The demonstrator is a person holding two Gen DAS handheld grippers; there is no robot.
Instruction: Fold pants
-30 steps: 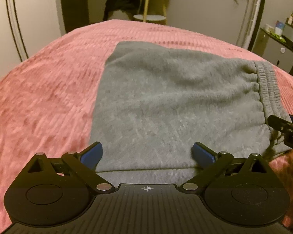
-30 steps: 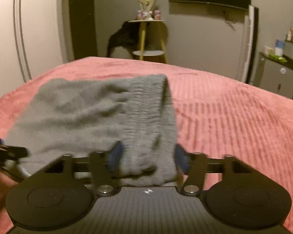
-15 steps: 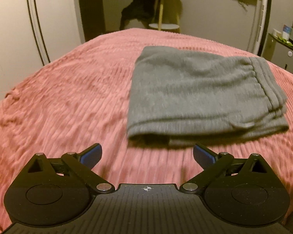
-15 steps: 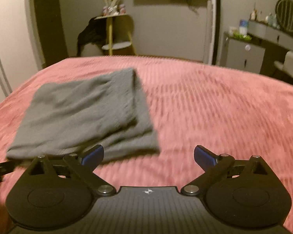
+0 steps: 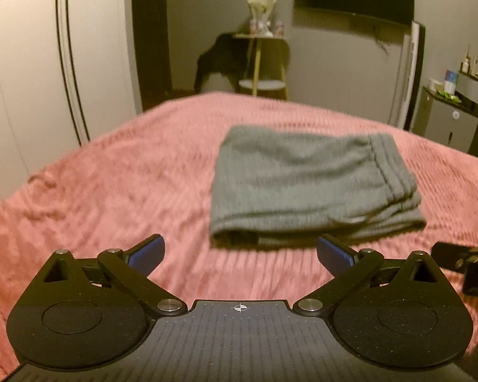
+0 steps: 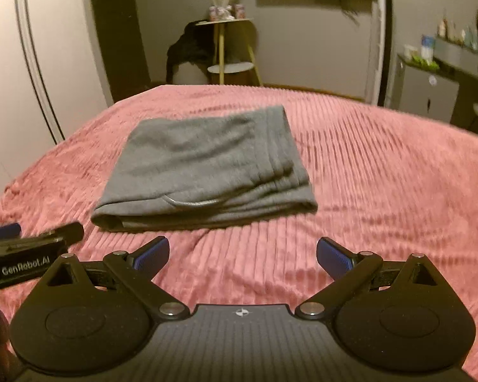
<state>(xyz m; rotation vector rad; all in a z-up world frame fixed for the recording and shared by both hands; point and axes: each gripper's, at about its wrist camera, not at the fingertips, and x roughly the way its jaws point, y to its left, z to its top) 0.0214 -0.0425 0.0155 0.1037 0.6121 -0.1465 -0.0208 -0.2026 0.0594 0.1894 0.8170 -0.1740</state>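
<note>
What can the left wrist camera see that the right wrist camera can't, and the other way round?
Only the left wrist view shows the left gripper from behind, wide open over the bedspread, with the right gripper's tip poking in at the right edge.

Only the right wrist view shows the right gripper from behind, also wide open, the "GenRobot.AI" lettering on the left gripper's side, and a dark cord peeking out of the folds.

Both show the folded grey pants lying on the pink bedspread, the small round side table and the wardrobe doors.
</note>
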